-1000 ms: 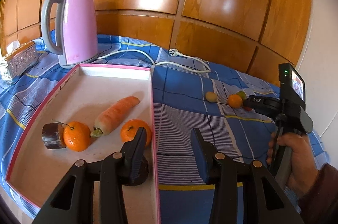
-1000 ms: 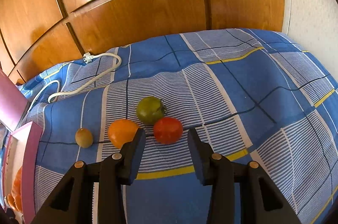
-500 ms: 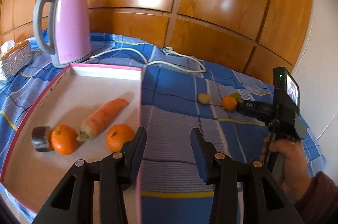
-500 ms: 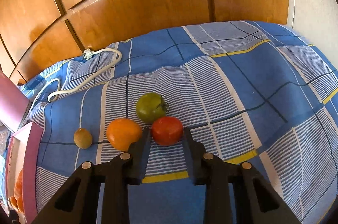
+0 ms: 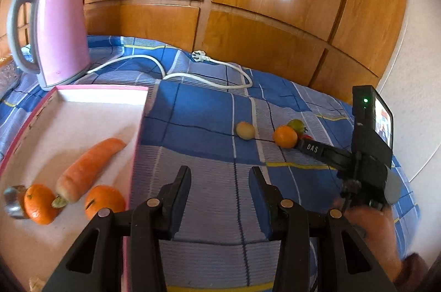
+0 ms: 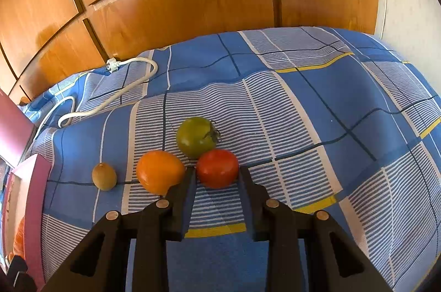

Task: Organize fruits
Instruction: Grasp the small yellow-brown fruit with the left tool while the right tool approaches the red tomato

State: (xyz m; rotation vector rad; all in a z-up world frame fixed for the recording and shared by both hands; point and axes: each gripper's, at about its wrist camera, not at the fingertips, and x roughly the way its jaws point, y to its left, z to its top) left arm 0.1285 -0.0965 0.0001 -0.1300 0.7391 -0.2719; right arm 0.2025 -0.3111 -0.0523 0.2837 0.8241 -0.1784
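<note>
In the right wrist view, the right gripper sits at the lower middle of the frame with its jaws closed onto the sides of the red tomato; they have just been closing, and the tomato is between them, pressed at both flanks. The tomato rests on the blue checked bedspread, touching the green tomato above it and lying just beside the orange to its left. A kiwi lies further left, apart from the cluster.

The step in hand looks like the pick of the red tomato, bound for the pink tray at the left of the left wrist view, where a carrot and two tangerines already lie. To do it well, the grip should stay gentle, since a ripe tomato bruises easily, and the lift should go straight up first so the orange and green tomato are not nudged into rolling on the soft cloth.

The left gripper hangs at the bottom centre of its view over the bedspread beside the tray's right wall, its jaws partly open with nothing between them. It would do best to keep clear of the path to the tray.
</note>
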